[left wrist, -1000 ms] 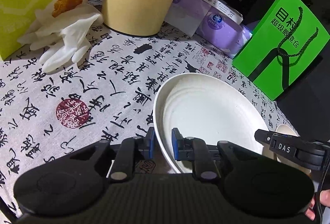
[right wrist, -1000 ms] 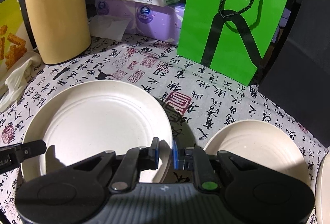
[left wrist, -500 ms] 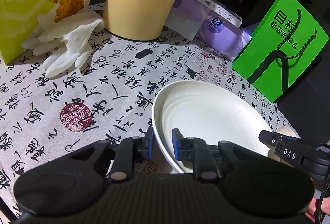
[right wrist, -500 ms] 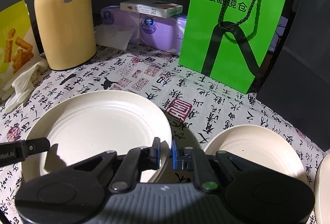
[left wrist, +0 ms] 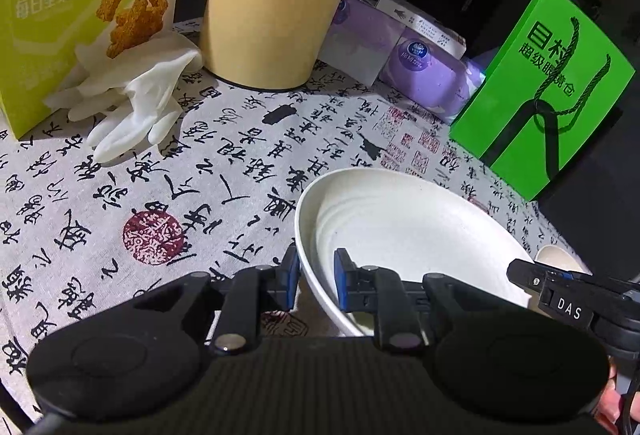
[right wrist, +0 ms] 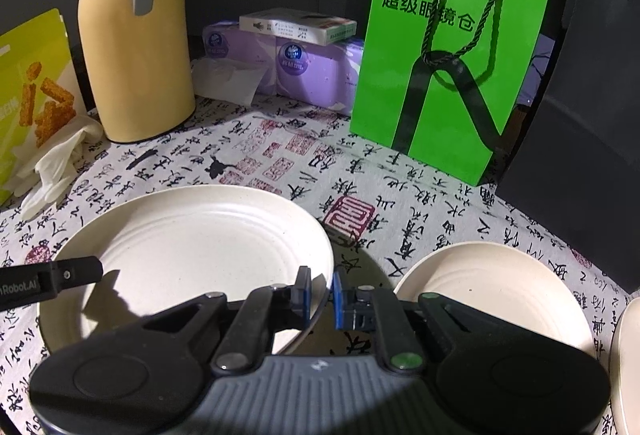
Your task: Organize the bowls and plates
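A large cream plate (left wrist: 404,231) (right wrist: 192,255) hangs just above the calligraphy-print tablecloth, held from both sides. My left gripper (left wrist: 317,275) is shut on its left rim, one blue pad outside and one inside. At the opposite edge my right gripper (right wrist: 321,291) is shut on the right rim; it also shows as a black finger at the right of the left wrist view. A second cream plate (right wrist: 492,295) lies on the cloth to the right. The rim of a third dish (right wrist: 626,363) peeks in at the far right edge.
At the back stand a tall yellow thermos (right wrist: 134,47), purple tissue packs (right wrist: 304,71) with a small box on top, and a green paper bag (right wrist: 452,59). A yellow snack box (left wrist: 80,3) and white rubber gloves (left wrist: 136,107) lie at the left.
The large plate has risen a little off the cloth between both grippers. Both views show the table from slightly higher than before.
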